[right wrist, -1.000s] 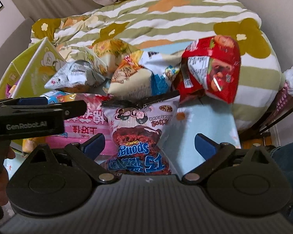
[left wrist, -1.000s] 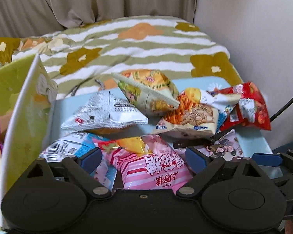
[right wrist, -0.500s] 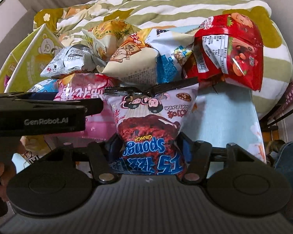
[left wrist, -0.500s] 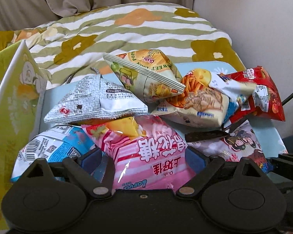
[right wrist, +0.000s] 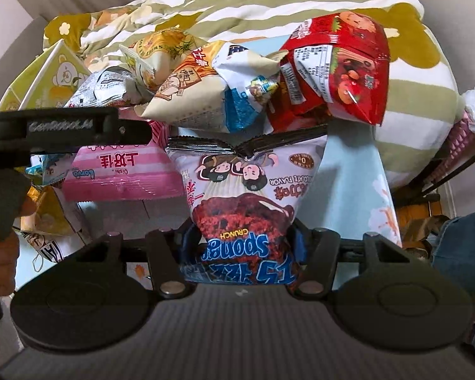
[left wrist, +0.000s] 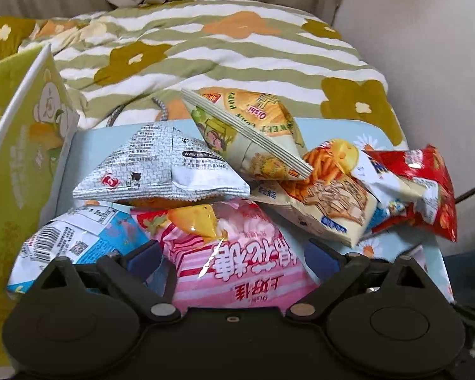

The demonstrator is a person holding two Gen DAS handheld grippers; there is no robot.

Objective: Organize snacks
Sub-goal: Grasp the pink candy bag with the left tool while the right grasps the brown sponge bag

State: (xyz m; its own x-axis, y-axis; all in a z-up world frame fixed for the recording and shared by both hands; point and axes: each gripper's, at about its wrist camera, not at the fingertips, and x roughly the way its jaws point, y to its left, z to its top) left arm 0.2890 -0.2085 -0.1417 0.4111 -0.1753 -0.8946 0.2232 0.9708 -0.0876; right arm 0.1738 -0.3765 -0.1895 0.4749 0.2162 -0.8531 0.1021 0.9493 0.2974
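Your right tongs (right wrist: 242, 240) are closing on the Sponge Crunch bag (right wrist: 247, 196): the blue pads (right wrist: 299, 240) press into its lower end from both sides, and the bag bulges between them, its dark crimped top edge pointing away from you. It sits on the pale blue counter (right wrist: 351, 190), just in front of the heap of other packets.

Your left tongs (left wrist: 231, 258) stand wide and are opening further. The pink striped bag (left wrist: 234, 266) lies between the two blue pads (left wrist: 321, 258), but neither pad presses on it; there is a clear gap at each side. In the right wrist view the same pink bag (right wrist: 120, 174) lies just left of the Sponge Crunch bag, with the left tool's black body (right wrist: 63, 126) crossing above it and your left hand (right wrist: 3, 240) at the frame edge.

Behind the pink bag a silver packet (left wrist: 161, 171) rests on top of it, a yellow-green corn puff bag (left wrist: 250, 139) leans on the pile, a fries-print bag (left wrist: 326, 196) lies to the right, and a red bag (left wrist: 427, 196) sits at the far right. A blue-and-white packet (left wrist: 76, 240) touches the pink bag's left side, partly hidden by the tool. A green cartoon box (left wrist: 19, 145) stands at the left, cut off by the frame. The near ends of both the pink and Sponge Crunch bags are hidden under the tools. A striped floral quilt (left wrist: 224, 50) fills the background.
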